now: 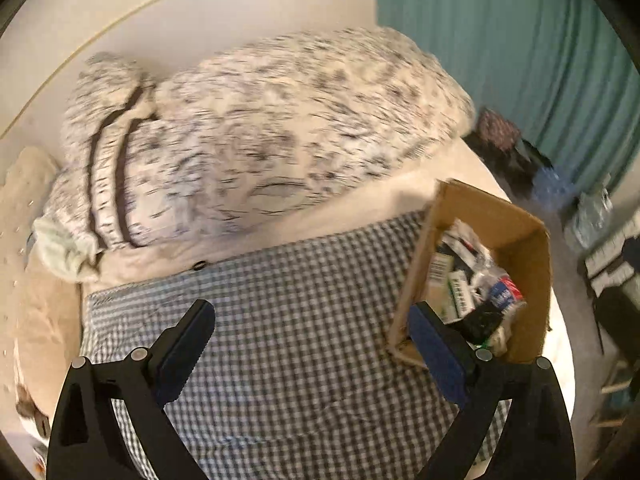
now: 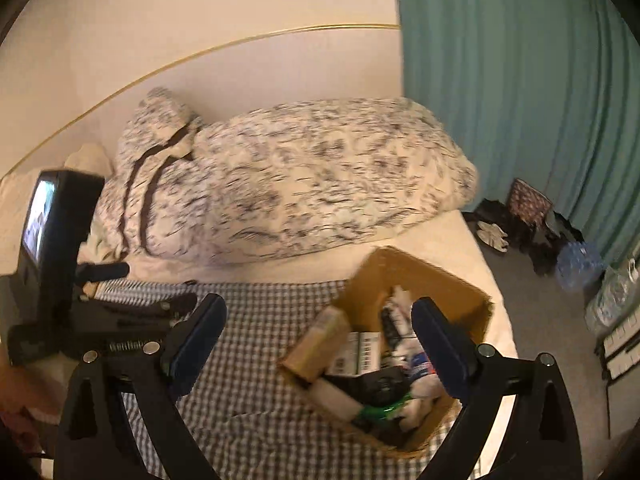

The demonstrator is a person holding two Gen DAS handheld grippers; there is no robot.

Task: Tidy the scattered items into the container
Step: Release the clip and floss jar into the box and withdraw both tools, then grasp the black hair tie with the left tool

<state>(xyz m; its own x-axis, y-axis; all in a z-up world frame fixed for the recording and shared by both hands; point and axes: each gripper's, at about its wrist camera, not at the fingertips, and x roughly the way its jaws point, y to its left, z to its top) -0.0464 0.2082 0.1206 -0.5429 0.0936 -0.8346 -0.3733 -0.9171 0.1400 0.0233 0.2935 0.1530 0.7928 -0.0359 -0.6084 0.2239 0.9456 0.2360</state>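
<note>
A speckled duvet [image 2: 288, 184] is heaped across the upper middle of both views, above a checked cloth [image 1: 288, 320]. A cardboard box [image 2: 416, 280], packed with small items [image 2: 384, 364], is seen at lower right on that cloth. The left gripper [image 1: 310, 332] and the right gripper [image 2: 320, 328] are spread wide, with nothing held.
</note>
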